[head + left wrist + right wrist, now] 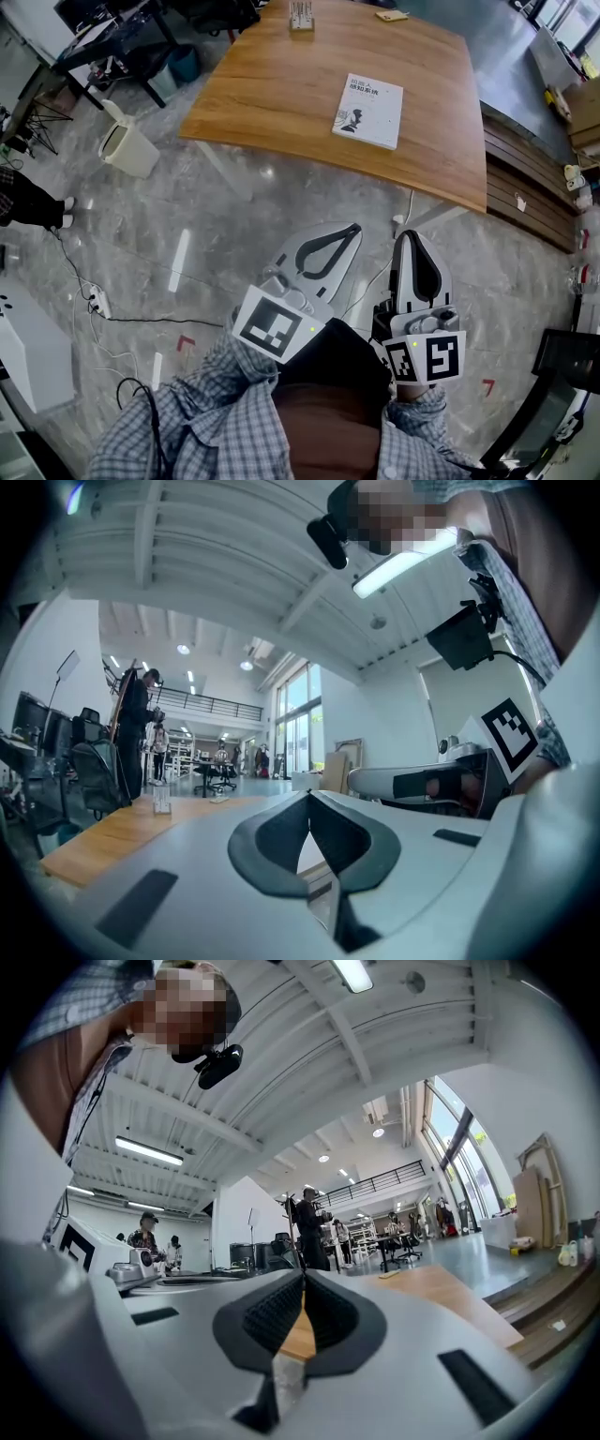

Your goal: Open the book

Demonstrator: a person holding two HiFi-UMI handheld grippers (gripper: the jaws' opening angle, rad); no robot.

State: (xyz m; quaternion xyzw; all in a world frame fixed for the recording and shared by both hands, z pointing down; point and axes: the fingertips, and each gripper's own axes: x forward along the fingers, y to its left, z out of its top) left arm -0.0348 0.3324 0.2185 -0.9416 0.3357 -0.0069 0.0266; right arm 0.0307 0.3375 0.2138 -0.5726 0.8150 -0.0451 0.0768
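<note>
A closed white book [367, 111] lies flat on the wooden table [281, 84], towards its near right side. Both grippers are held close to the person's body over the grey floor, well short of the table, pointing level towards it. The left gripper [354, 227] is shut, its tips meeting with nothing between them, as the left gripper view also shows [309, 794]. The right gripper [410, 234] beside it is shut and empty too [303, 1274]. The table edge [441, 1297] shows ahead in the right gripper view; the book is not visible in either gripper view.
A white bin [127, 148] stands on the floor left of the table. A small rack [301, 16] and a yellow item [391, 15] sit at the table's far end. A power strip with cables [98, 305] lies at left; wooden steps [525, 187] run at right. People stand in the background.
</note>
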